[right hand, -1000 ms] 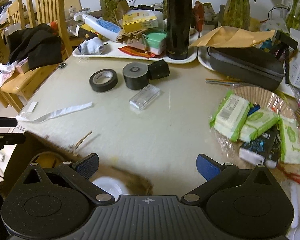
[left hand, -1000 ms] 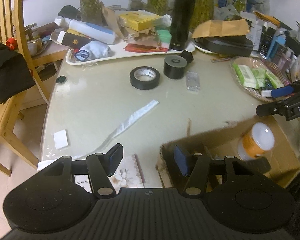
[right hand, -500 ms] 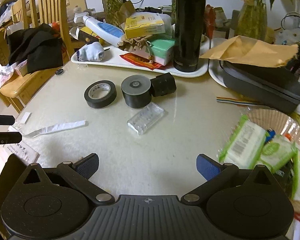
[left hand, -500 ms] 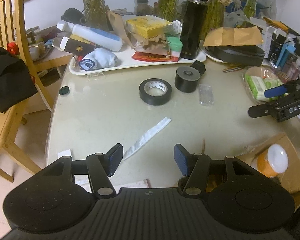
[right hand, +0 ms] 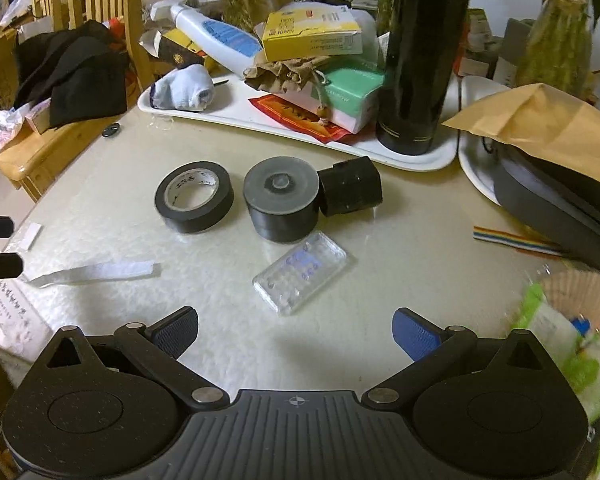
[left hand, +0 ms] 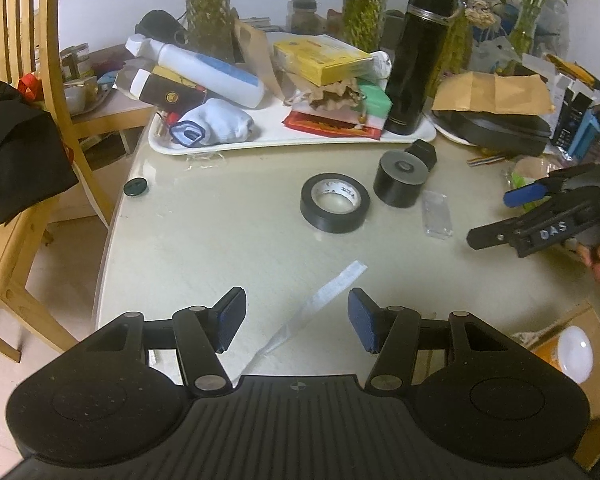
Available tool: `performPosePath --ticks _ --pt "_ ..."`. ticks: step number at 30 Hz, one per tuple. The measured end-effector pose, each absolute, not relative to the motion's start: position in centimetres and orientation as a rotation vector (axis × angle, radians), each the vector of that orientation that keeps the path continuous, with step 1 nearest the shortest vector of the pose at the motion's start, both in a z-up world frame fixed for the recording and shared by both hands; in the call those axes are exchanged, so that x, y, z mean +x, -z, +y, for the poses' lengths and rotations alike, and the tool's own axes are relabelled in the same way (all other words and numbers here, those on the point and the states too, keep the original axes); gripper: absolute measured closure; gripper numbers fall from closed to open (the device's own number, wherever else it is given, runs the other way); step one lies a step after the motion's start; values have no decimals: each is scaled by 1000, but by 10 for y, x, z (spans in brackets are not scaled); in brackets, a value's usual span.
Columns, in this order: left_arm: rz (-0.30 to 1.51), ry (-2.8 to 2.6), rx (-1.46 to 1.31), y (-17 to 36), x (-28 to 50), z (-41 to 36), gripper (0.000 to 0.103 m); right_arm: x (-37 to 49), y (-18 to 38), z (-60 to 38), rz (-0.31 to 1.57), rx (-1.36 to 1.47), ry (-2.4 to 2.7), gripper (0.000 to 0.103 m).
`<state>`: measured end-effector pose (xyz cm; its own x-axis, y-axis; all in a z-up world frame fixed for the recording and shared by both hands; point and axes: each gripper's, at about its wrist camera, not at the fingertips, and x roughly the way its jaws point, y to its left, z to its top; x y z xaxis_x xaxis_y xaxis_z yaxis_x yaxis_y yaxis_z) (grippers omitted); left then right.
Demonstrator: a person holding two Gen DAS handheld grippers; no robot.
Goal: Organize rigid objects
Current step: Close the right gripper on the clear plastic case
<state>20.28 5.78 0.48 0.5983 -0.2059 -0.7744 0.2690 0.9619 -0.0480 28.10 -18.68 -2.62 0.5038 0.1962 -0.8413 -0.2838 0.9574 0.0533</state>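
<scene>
Clear ridged plastic case (right hand: 300,278) flat on counter (right hand: 400,248), black tape roll (right hand: 194,196) at ten o'clock, right tool (right hand: 296,334) released, left tool (left hand: 296,320) released, empty.

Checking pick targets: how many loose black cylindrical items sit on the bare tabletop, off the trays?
3: black tape roll with a white core, solid black cylinder to its right, small black ridged cap touching that cylinder. Clutter may hide more.

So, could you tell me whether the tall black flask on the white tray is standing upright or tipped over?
Upright. The black flask stands on its base on the white tray, its body rising straight up out of the right wrist view.
</scene>
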Motion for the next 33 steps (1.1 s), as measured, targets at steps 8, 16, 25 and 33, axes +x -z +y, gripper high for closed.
performPosePath --ticks 8,16,25,33 --pt "883 273 75 -3 209 63 47 316 44 -173 1054 -96 -275 9" --pt "888 268 72 0 212 64 47 335 57 -162 1082 -98 -224 38" --pt "888 262 78 2 211 65 47 325 53 -165 1063 -129 -201 68" --pt "876 268 82 2 215 61 47 313 51 -181 1070 -97 -202 68"
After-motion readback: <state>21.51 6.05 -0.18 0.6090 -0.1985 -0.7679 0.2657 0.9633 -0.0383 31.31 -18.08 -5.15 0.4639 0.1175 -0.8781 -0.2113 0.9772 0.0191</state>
